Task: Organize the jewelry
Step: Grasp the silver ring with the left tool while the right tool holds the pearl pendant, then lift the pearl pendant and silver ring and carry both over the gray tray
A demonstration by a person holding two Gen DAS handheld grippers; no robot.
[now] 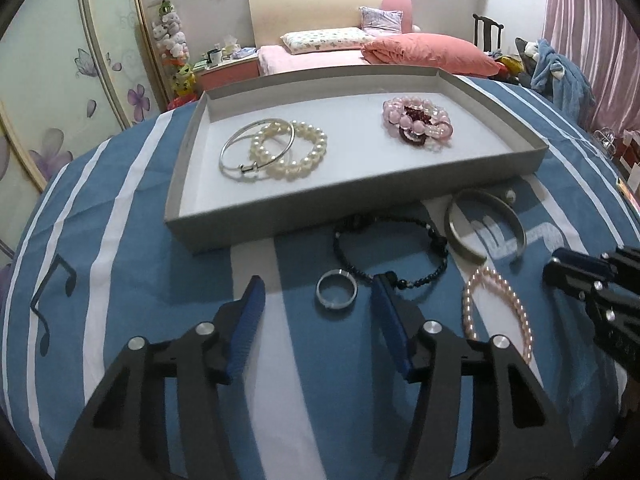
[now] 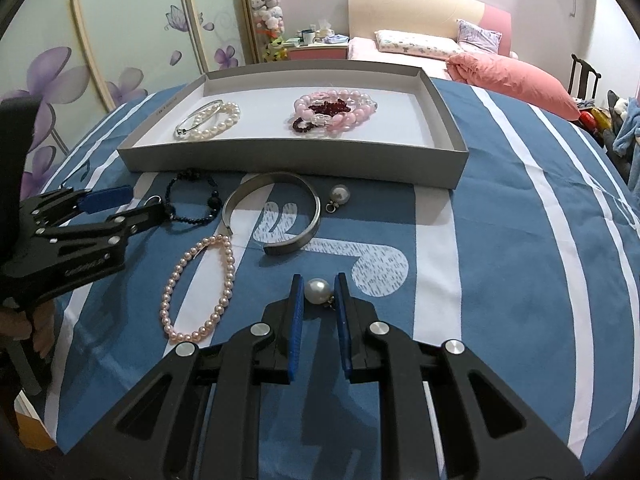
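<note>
A grey tray (image 1: pixel 280 216) (image 2: pixel 280 166) holds a silver bangle (image 1: pixel 256 148), a white pearl bracelet (image 1: pixel 296 152) and pink and dark red bead bracelets (image 1: pixel 418 120) (image 2: pixel 336 112). On the blue cloth lie a silver ring (image 1: pixel 337 289), a black bead bracelet (image 1: pixel 396 248) (image 2: pixel 192 200), a grey cuff (image 1: pixel 484 228) (image 2: pixel 276 212), a pink pearl strand (image 1: pixel 500 308) (image 2: pixel 200 288) and a pearl earring (image 2: pixel 339 196). My left gripper (image 1: pixel 318 290) is open around the ring. My right gripper (image 2: pixel 319 288) has its jaws close on each side of another pearl earring (image 2: pixel 318 291).
The table has a blue and white striped cloth (image 2: pixel 520 240). A bed with pink bedding (image 1: pixel 420 52) stands behind it, a wardrobe with flower doors (image 1: pixel 60 80) at the left, and a chair with clothes (image 1: pixel 560 68) at the right.
</note>
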